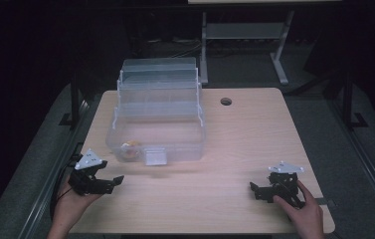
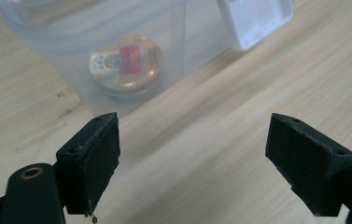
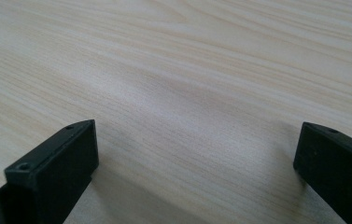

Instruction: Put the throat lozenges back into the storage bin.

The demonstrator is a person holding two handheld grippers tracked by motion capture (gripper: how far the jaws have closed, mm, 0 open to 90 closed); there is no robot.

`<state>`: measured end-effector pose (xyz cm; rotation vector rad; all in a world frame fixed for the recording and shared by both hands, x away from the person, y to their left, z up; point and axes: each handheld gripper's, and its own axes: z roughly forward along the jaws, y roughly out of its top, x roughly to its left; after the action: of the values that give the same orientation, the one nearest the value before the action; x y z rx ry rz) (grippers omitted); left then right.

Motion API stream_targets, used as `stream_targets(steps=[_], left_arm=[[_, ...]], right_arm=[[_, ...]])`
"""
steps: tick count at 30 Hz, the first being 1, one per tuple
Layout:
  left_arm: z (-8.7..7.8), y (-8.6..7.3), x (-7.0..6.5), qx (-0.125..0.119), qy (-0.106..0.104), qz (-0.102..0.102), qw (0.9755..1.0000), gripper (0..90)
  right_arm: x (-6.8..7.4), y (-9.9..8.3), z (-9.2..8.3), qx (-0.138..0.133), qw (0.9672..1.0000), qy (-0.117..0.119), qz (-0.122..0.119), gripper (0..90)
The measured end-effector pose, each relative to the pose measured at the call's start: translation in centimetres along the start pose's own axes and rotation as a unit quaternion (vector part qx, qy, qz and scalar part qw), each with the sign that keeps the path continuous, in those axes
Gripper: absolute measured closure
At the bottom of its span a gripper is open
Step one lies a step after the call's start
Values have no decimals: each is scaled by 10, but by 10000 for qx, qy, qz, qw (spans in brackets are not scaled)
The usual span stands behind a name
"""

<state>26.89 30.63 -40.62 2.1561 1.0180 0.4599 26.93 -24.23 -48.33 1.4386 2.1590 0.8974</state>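
Both tongs stand released and empty: left gripper (image 1: 106, 183) aims at the clear storage box (image 1: 155, 119), whose round tin (image 2: 126, 63) lies in the near-left corner, just ahead. Right gripper (image 1: 260, 191) rests well apart on the table (image 1: 254, 144), so the left is nearer.

Your left tongs (image 2: 192, 154) stand wide apart, nothing between the jaws, with bare pale wood of the surface (image 2: 220, 140) under the gap. Just ahead sits the clear box (image 2: 94, 51), its corner nearest your left jaw. Inside it, seen through the wall, a round tin (image 2: 127, 63) with a red label lies flat on the bottom. A white latch (image 2: 257, 21) hangs at the box's front, upper right.
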Motion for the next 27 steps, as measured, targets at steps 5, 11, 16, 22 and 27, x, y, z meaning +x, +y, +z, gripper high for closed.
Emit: stream_targets(steps=[5, 11, 16, 22, 27], left_arm=[[6, -11, -4, 0, -64, -7, 10000, 170], [14, -24, -9, 50, -95, -23, 9999, 167], [24, -32, -13, 182, -192, 17, 9996, 163], [31, -37, -14, 274, -200, 32, 9994, 131], [34, -40, -12, 230, -224, 4, 9995, 123]], right_arm=[[0, 0, 0, 1, 10000, 0, -3, 0], [0, 0, 0, 2, 10000, 0, -4, 0], [0, 0, 0, 1, 10000, 0, -3, 0], [0, 0, 0, 2, 10000, 1, -4, 0], [0, 0, 0, 2, 10000, 0, -4, 0]])
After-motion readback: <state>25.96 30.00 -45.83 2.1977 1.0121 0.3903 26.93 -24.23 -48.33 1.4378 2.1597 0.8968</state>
